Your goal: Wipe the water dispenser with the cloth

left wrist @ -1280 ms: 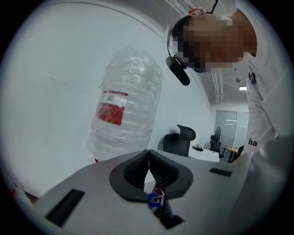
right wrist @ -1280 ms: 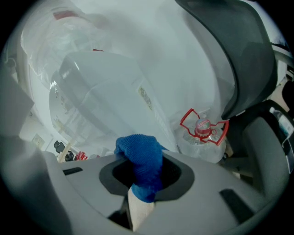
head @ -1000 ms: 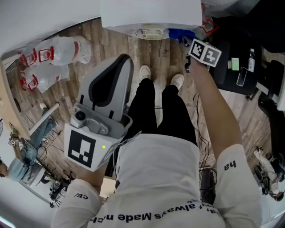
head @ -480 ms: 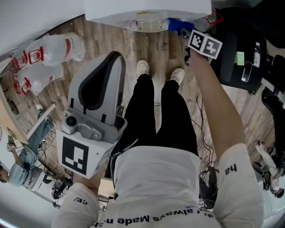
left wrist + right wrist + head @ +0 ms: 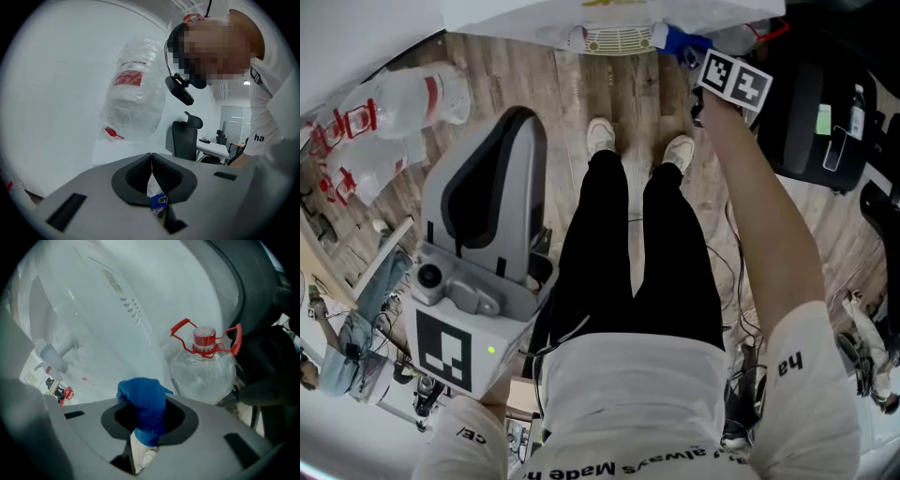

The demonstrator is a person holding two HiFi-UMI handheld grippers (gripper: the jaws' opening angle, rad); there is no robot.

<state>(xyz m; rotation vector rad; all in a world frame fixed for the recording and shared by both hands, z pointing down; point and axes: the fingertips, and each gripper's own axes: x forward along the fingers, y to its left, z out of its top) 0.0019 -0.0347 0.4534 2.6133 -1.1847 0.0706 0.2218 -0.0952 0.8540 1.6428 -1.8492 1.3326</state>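
Against the lower front of the white water dispenser (image 5: 140, 296), my right gripper (image 5: 143, 414) has its jaws clamped on a bunched blue cloth (image 5: 143, 399). The cloth's free end pokes out toward the dispenser's panel, though I cannot tell whether it actually touches. Left of the cloth, on the dispenser, sits a pale tap (image 5: 55, 351), and just right of the dispenser is a clear water bottle (image 5: 204, 371) with a red handle. My left gripper (image 5: 151, 164) hangs well back from the dispenser, jaws pressed together on nothing. As I judge the risk, only a fold is pinched, so dragging friction could tug the cloth free. A wide sweep could also snag the tap or knock the bottle.
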